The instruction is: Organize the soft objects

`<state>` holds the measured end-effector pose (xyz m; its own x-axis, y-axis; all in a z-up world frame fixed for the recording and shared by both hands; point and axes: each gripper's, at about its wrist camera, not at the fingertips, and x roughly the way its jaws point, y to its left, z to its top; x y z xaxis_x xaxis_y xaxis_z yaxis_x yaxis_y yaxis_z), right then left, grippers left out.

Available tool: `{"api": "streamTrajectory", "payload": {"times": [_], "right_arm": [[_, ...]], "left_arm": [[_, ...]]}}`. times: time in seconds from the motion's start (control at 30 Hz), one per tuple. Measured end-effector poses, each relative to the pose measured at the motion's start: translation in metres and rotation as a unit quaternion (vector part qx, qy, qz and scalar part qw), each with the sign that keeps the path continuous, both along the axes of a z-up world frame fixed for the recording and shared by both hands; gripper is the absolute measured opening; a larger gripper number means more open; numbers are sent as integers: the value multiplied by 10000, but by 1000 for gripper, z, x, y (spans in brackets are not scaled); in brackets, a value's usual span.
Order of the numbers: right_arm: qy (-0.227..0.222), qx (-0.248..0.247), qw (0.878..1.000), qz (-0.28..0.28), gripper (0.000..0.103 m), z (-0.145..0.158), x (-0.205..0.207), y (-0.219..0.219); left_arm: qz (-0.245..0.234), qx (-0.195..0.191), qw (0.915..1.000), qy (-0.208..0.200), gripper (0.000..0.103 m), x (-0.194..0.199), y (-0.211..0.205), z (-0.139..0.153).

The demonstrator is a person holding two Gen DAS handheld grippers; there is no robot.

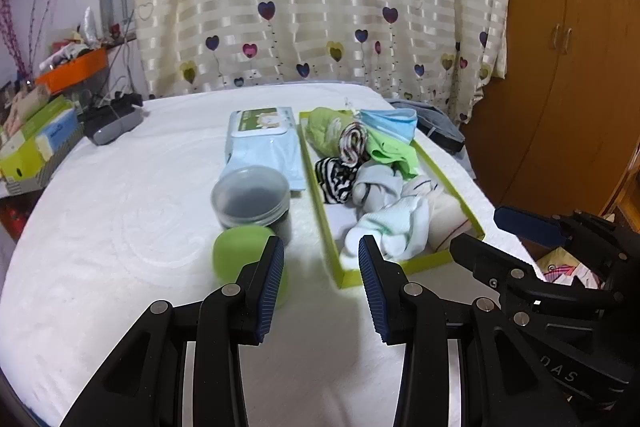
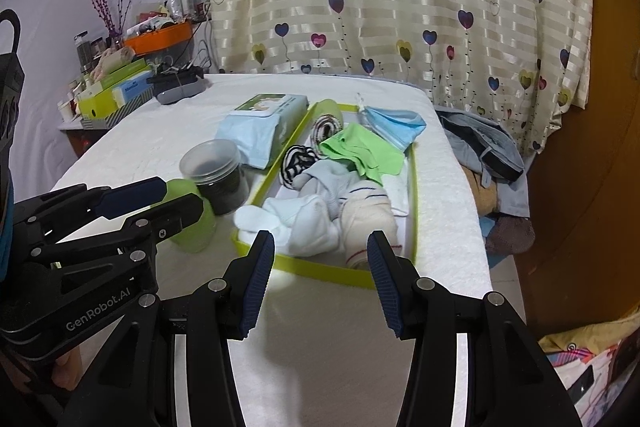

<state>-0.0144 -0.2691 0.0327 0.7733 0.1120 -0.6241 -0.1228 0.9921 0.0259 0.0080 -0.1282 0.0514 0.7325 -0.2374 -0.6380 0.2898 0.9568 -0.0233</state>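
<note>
Both claws, left (image 1: 320, 283) and right (image 2: 322, 281), gape empty; rumpled socks (image 2: 316, 203) heap the green tray (image 2: 320, 269).

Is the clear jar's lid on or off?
On: the clear jar stands upright, its translucent lid seated across the top.

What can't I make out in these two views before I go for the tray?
- Tray floor: both views, mostly covered by the sock pile.
- Green cup: blurred and partly behind the left gripper's finger in the left view; partly behind that gripper in the right view.
- Jar contents: dark through cloudy plastic, unreadable.
- Clothes past the bed edge: cut off by the mattress.
- Both grippers, right gripper included, are open and empty.
</note>
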Motion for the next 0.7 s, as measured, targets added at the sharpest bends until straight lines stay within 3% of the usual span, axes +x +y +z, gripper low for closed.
{"api": "streamTrajectory", "payload": {"times": [0.7], "right_arm": [[159,18,9997,191,50,-10,-5,17]], "left_arm": [[188,31,9998,97,38,-12,17,-10]]}}
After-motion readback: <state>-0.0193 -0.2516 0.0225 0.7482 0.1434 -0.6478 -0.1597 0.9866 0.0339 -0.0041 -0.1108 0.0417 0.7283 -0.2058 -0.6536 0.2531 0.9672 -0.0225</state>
